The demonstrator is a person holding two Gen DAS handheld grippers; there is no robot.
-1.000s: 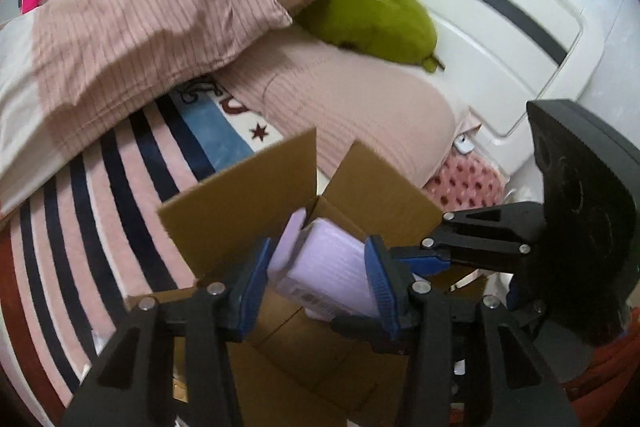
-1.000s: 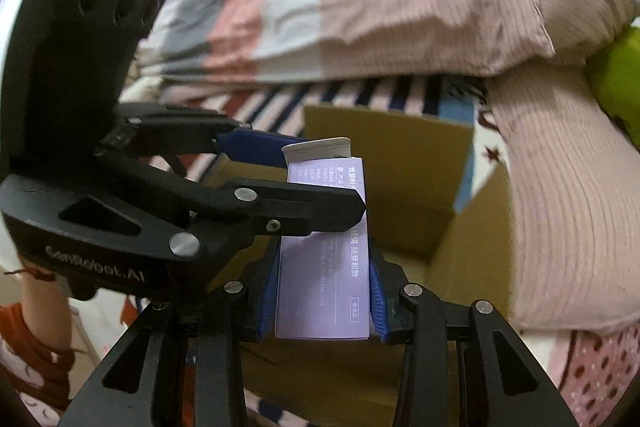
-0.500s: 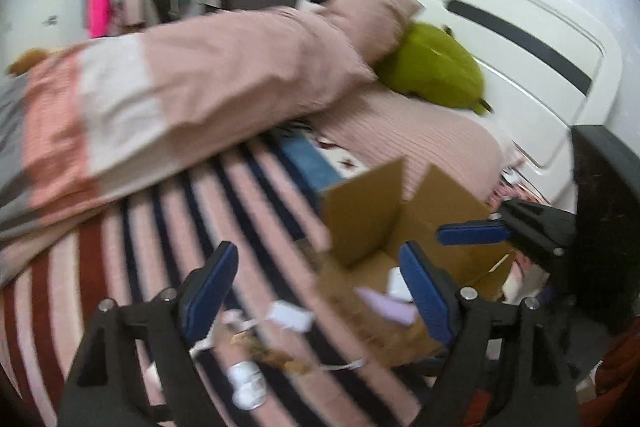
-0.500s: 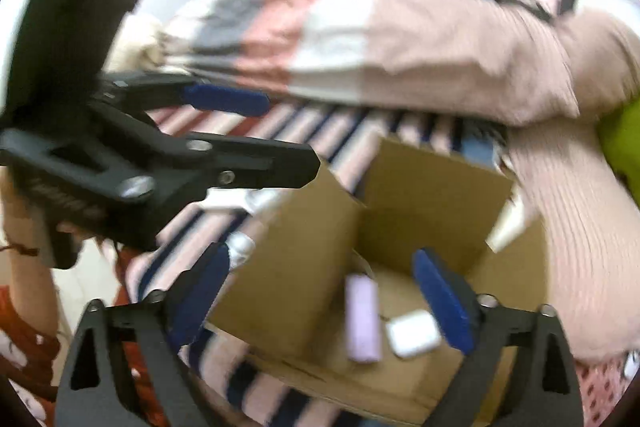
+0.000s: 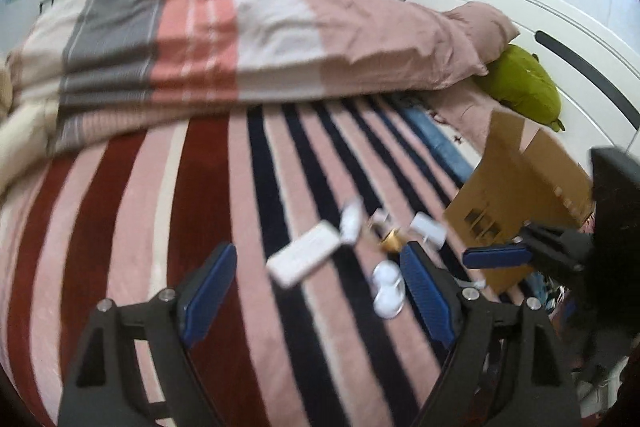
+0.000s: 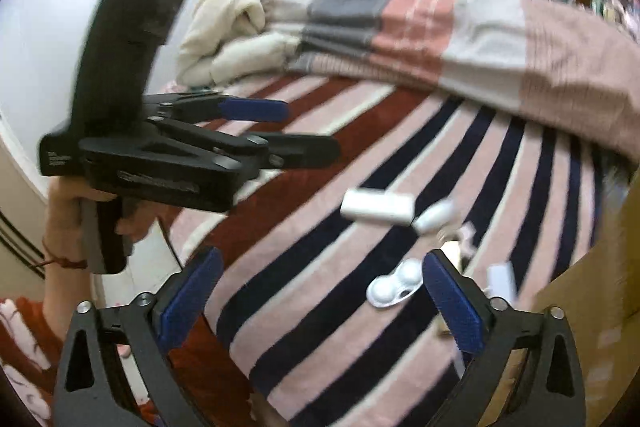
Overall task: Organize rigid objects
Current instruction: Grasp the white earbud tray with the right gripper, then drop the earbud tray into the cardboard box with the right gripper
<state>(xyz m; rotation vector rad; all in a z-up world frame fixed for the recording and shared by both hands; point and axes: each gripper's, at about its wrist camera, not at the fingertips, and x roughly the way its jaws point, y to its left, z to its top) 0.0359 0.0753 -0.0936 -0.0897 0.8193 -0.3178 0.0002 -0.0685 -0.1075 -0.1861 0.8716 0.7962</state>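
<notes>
Several small items lie on the striped blanket: a white flat box (image 5: 305, 253) (image 6: 378, 207), a white double-domed case (image 5: 387, 290) (image 6: 394, 285), a small gold object (image 5: 392, 240), a white tube (image 5: 352, 223) (image 6: 434, 213) and a small white box (image 5: 430, 230) (image 6: 502, 281). The cardboard box (image 5: 516, 195) (image 6: 600, 311) stands to their right. My left gripper (image 5: 316, 297) is open and empty above the blanket, just short of the items. My right gripper (image 6: 318, 301) is open and empty, with the domed case between its fingers further on.
A folded striped duvet (image 5: 240, 39) lies across the bed behind the items. A green plush (image 5: 520, 91) and pink pillow (image 5: 484, 23) rest by the white headboard (image 5: 560, 27). A cream blanket pile (image 6: 236, 27) lies far left. The left gripper's body (image 6: 160, 147) shows in the right view.
Both grippers were shut on a lilac box over the cardboard box. They opened, left it inside, and swung left toward the loose items on the blanket.
</notes>
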